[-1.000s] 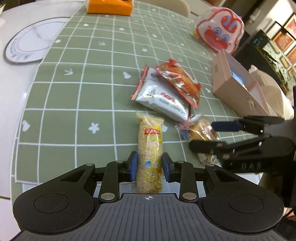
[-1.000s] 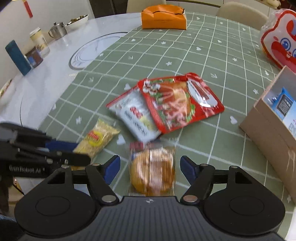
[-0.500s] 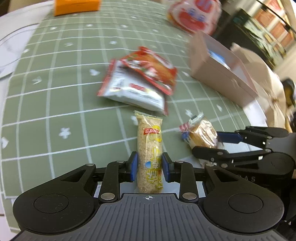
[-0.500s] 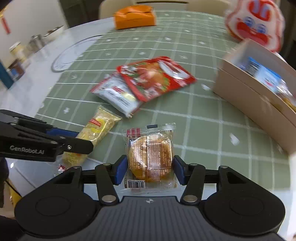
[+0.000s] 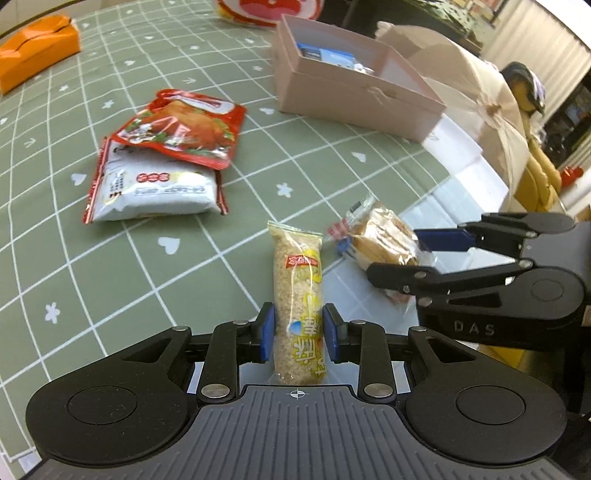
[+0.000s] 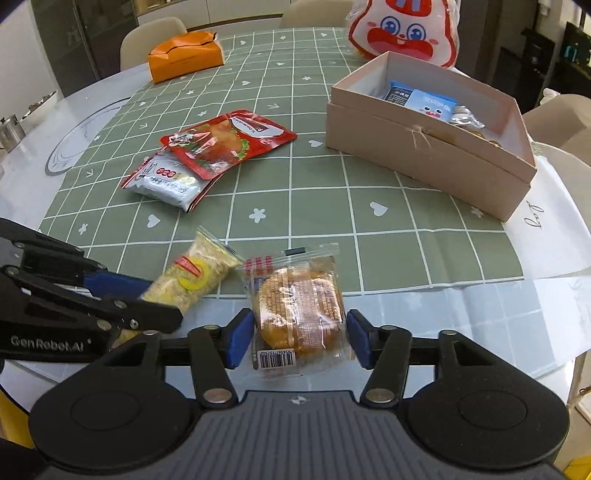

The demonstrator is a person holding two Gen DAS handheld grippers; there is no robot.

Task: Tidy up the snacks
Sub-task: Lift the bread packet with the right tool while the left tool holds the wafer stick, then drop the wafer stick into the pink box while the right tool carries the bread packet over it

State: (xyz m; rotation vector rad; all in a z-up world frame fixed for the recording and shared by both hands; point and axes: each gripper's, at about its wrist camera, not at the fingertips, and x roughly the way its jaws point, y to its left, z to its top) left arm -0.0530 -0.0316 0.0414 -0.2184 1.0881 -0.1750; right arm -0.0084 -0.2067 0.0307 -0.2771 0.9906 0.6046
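Note:
My left gripper (image 5: 298, 334) is shut on a long yellow rice-cracker bar (image 5: 298, 295), held above the table's near edge; the bar also shows in the right wrist view (image 6: 192, 275). My right gripper (image 6: 300, 339) is shut on a wrapped round cake (image 6: 301, 308), also seen in the left wrist view (image 5: 384, 240). The two grippers are side by side. A red chicken snack pouch (image 6: 225, 138) lies on a white packet (image 6: 166, 182) on the green cloth. An open pink box (image 6: 432, 144) holding several small packets stands at the right.
An orange box (image 6: 184, 55) sits at the far side of the green checked cloth (image 6: 314, 192). A rabbit-face bag (image 6: 404, 31) stands behind the pink box. A white paper bag (image 6: 546, 229) lies under the box. Chairs ring the table.
My right gripper has closed on the wrapped cake. Both grippers have lifted their snacks off the cloth and swung right, toward the pink box.

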